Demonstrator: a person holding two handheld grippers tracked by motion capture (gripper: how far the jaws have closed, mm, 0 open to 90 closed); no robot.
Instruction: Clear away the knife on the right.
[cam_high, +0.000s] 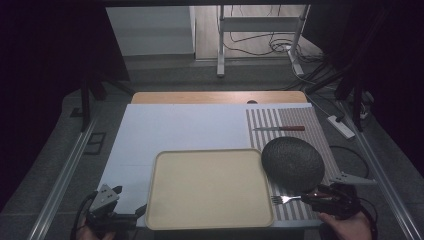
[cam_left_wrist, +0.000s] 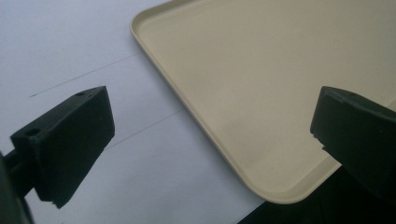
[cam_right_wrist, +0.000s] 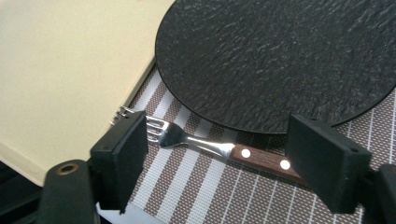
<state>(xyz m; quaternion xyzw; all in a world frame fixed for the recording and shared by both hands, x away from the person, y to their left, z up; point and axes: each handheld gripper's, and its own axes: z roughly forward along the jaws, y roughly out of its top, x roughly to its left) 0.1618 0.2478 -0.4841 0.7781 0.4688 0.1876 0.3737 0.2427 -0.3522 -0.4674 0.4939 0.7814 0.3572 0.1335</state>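
1. We hold the right tongs (cam_high: 309, 196) low over the striped placemat (cam_high: 300, 117) at the near right of the table (cam_high: 175, 125), with their jaws apart and clamped on nothing.
2. The fork (cam_right_wrist: 219, 150) lies flat on the placemat between the two jaws of the right tongs (cam_right_wrist: 217, 163) in the right gripper view; neither pad presses on it.
3. Its wooden handle with two pale rivets runs toward the jaw on the right of that view, and its tines reach past the jaw on the left, ending just beside the rim of the beige tray (cam_right_wrist: 56, 70).
4. Just beyond the right tongs, the round black slate plate (cam_right_wrist: 289, 56) rests on the placemat, its edge close above the fork's neck; we cannot tell whether they touch.
5. Well beyond the right tongs, past the plate, a knife (cam_high: 280, 128) with a reddish-brown handle lies across the placemat.
6. We hold the left tongs (cam_high: 129, 204) at the near left of the table, jaws wide apart and gripping nothing.
7. In the left gripper view, the near corner of the tray (cam_left_wrist: 261, 84) sits between and ahead of the jaws of the left tongs (cam_left_wrist: 205, 140), on the white table surface (cam_left_wrist: 60, 42).
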